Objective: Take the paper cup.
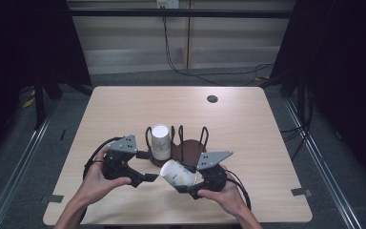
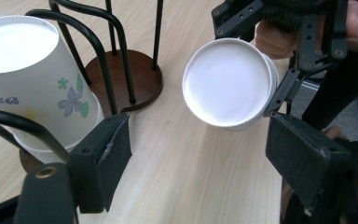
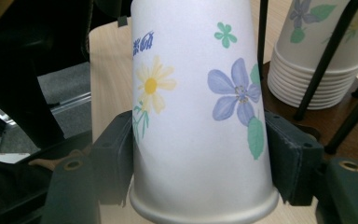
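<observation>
Pale wooden tabletop [image 1: 248, 129] carries a wire rack [image 1: 183, 143] with stacked cups [image 1: 160, 140]. Right tongs [image 1: 187, 186] grip a flowered paper cup [image 1: 177, 174] above it; left tongs [image 1: 153, 176] stand open, empty, near the cup's bottom.

Each hand holds a black tool with two jaws. The left gripper [image 1: 148, 177] and the right gripper [image 1: 183, 187] each have a grey three-cornered plate on top, dotted with small holes. A black cable loops from the back of each one. The jaws end in flat black pads [image 2: 106, 158] with rough edges. Brass-coloured rings [image 3: 351, 165] sit behind the pads. The arms are bare.
</observation>
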Demonstrator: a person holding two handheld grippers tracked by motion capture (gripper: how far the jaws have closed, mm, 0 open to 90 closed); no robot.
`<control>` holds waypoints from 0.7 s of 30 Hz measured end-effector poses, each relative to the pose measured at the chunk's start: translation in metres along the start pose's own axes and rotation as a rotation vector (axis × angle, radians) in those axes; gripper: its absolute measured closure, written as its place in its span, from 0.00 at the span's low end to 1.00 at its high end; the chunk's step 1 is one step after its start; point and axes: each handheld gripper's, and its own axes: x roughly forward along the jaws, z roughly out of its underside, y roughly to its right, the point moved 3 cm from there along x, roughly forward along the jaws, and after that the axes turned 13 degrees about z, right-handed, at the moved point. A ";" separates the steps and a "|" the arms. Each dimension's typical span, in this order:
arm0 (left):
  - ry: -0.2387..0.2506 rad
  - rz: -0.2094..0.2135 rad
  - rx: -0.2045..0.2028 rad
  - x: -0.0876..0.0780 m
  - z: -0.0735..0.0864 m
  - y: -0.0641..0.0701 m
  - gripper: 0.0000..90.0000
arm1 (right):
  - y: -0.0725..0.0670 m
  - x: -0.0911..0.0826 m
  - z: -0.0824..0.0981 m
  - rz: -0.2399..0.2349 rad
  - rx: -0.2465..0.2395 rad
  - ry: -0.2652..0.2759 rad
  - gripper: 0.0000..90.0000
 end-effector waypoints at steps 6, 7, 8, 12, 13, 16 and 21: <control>0.007 -0.015 -0.004 -0.002 0.007 -0.002 0.25 | 0.000 -0.001 -0.001 0.007 -0.009 -0.021 0.36; -0.011 -0.024 -0.007 -0.003 0.010 -0.003 0.25 | 0.000 -0.001 -0.001 0.013 -0.013 -0.032 0.36; -0.019 -0.024 -0.005 -0.003 0.011 -0.004 0.25 | 0.001 -0.001 -0.001 0.012 -0.023 -0.049 0.36; -0.008 -0.006 -0.004 -0.002 0.016 -0.005 0.23 | 0.004 0.000 -0.001 0.018 -0.031 -0.091 0.36; -0.014 -0.010 0.000 0.000 0.017 -0.005 0.22 | 0.004 0.000 -0.001 0.019 -0.037 -0.096 0.36; -0.027 0.000 -0.011 0.006 0.019 -0.006 0.18 | 0.004 0.000 -0.001 0.019 -0.040 -0.111 0.36; -0.058 0.012 -0.005 0.014 0.019 -0.007 0.18 | 0.004 0.000 -0.001 0.017 -0.055 -0.149 0.36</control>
